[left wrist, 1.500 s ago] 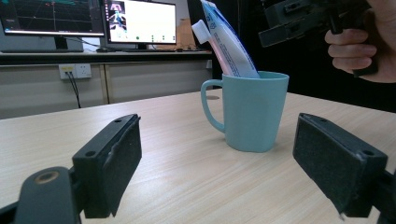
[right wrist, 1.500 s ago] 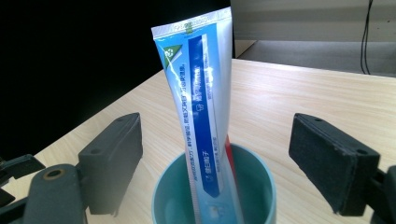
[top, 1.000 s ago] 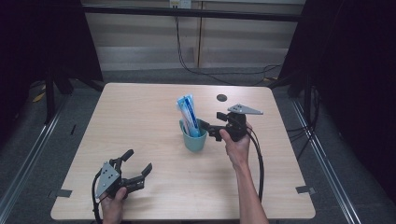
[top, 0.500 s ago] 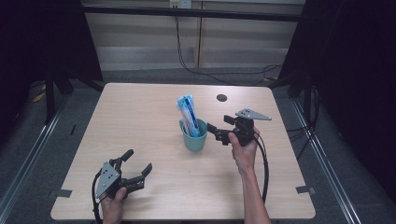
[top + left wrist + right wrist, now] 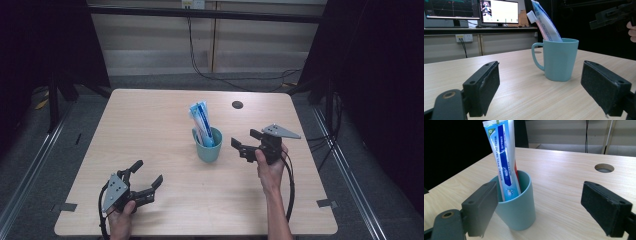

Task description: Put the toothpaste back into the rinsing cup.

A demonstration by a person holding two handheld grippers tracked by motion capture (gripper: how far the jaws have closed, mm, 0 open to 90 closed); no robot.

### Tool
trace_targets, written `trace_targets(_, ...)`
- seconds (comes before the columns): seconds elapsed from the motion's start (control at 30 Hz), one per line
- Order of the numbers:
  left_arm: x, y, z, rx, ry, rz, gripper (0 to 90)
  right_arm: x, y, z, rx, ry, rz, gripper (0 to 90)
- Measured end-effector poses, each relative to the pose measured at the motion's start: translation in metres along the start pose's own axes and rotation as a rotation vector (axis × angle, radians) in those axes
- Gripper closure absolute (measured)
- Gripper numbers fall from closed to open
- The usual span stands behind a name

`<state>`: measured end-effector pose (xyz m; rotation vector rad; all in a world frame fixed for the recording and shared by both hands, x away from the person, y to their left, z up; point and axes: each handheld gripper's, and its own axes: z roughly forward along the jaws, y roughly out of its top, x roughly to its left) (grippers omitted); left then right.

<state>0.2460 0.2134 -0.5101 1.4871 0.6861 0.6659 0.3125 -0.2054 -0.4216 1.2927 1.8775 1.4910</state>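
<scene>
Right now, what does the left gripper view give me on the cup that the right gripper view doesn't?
Left gripper view: the cup's handle, a white toothbrush head beside the tube, and the right gripper raised beyond the cup. Right gripper view: the cup's inside and the round hole in the table. Both: the teal cup with the toothpaste tube leaning in it, between open jaws.

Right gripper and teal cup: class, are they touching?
Apart. The high view shows bare table between the right gripper and the cup.
</scene>
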Motion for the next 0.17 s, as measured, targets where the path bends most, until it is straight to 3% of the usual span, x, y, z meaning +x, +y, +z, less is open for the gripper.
trace_targets(0.17,0.0000,0.0000,0.0000,0.000,0.000,0.000,15.5,0.0022,-0.0086,-0.0091,-0.003,-0.032,-0.018,13.6)
